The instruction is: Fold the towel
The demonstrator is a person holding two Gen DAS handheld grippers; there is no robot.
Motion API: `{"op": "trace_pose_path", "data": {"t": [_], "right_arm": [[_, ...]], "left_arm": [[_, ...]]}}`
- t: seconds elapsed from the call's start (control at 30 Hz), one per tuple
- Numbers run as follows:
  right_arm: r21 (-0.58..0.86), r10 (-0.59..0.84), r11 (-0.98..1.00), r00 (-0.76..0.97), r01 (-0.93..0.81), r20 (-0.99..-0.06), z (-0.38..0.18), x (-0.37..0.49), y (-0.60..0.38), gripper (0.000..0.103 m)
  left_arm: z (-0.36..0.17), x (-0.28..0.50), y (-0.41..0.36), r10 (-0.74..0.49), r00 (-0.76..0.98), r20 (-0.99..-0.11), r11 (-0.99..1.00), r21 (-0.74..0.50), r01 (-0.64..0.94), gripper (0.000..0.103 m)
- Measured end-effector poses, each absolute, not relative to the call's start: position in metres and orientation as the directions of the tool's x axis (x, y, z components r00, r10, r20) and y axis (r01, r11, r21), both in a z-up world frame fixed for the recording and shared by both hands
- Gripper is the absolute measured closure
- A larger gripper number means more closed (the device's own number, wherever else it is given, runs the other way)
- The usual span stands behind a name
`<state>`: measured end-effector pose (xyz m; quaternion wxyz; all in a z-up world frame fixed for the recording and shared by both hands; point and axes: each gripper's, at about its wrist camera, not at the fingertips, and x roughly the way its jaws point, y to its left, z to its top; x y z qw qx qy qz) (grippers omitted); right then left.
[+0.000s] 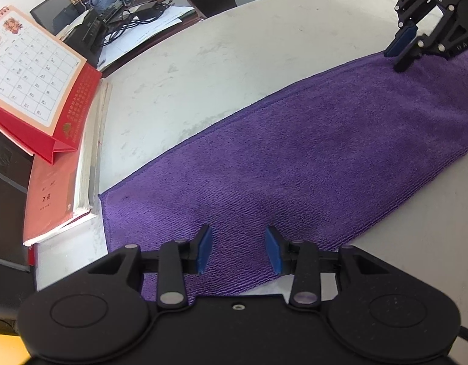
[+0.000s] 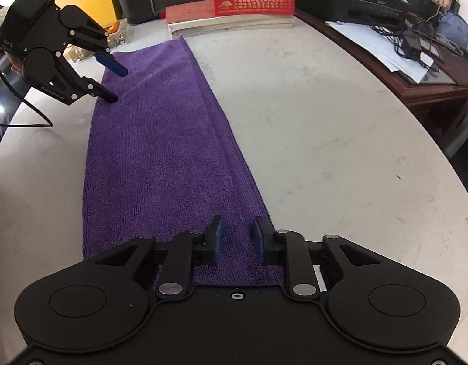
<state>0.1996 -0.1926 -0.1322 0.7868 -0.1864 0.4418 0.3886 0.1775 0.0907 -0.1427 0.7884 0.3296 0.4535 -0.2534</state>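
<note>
Left gripper [image 1: 238, 251] is open, empty. Right gripper [image 2: 237, 240] is a little open over the towel [image 2: 161, 152]. It looks soft and floppy; pinch a corner.

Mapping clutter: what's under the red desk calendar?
The calendar stands on a stack of books, a red-covered one on top, beside the towel's end. Lower books show only page edges; anything beneath them is hidden.

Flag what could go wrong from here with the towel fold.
1. The towel is already doubled, its edges stacked along one side. The right hand-held gripper, open over that end, may pinch only the top layer and peel the fold open.
2. The end under the open left hand-held gripper lies right beside the books carrying the calendar; lifting there could snag or tip them.
</note>
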Motion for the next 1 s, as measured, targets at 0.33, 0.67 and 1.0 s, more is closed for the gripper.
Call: {"op": "trace_pose_path", "data": {"t": [0.33,0.67,1.0], "right_arm": [[0.075,0.476,0.633,0.311,-0.771,-0.823,-0.117,0.205,-0.201,0.099],[0.02,0.446,0.662,0.371,-0.75,-0.815,-0.116,0.209,-0.201,0.099],[-0.031,0.392,0.724,0.448,-0.689,-0.803,-0.132,0.211,-0.198,0.093]], "left_arm": [[-0.14,0.195,0.091,-0.097,0.372,-0.923,0.672,0.216,0.709,0.067],[-0.139,0.193,0.089,-0.093,0.375,-0.923,0.662,0.224,0.715,0.067],[-0.135,0.192,0.091,-0.073,0.38,-0.922,0.655,0.243,0.715,0.067]]}}
